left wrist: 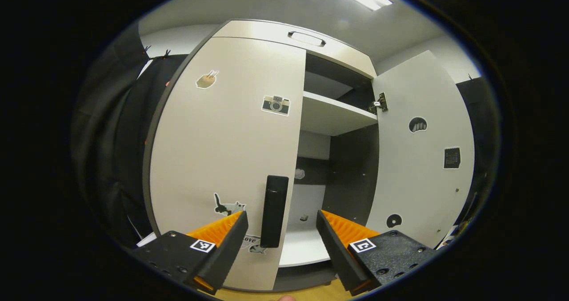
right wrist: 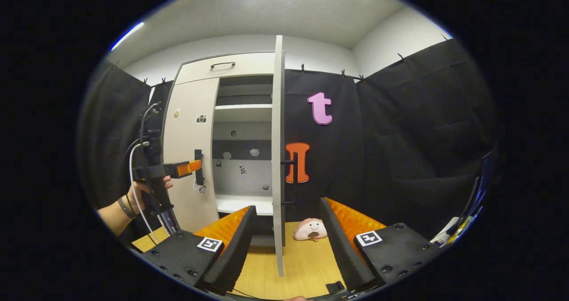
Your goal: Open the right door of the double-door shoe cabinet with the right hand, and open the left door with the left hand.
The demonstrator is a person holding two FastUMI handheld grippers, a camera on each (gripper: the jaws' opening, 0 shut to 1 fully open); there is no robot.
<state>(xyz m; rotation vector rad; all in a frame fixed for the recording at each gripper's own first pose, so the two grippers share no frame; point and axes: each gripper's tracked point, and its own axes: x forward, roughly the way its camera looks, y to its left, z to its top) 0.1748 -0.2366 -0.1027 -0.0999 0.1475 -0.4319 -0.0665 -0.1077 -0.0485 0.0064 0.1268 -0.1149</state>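
The white shoe cabinet's left door (left wrist: 222, 150), with stickers on it, stands closed. Its black vertical handle (left wrist: 274, 211) lies between the fingers of my left gripper (left wrist: 281, 230), which is open and a little short of it. The right door (left wrist: 422, 158) is swung wide open, showing shelves inside. In the right gripper view that right door (right wrist: 278, 158) is edge-on with its black handle (right wrist: 291, 181) on the far side. My right gripper (right wrist: 286, 234) is open, its fingers on either side of the door's edge without pressing it. The left gripper (right wrist: 195, 166) reaches the left door's handle (right wrist: 198, 166).
A hand (right wrist: 146, 190) holds the left gripper, with a cable running from it. A pink plush toy (right wrist: 311, 229) lies on the wooden floor (right wrist: 302, 261) beside the open door. A drawer with a handle (left wrist: 306, 38) tops the cabinet. Black cloth walls stand on both sides.
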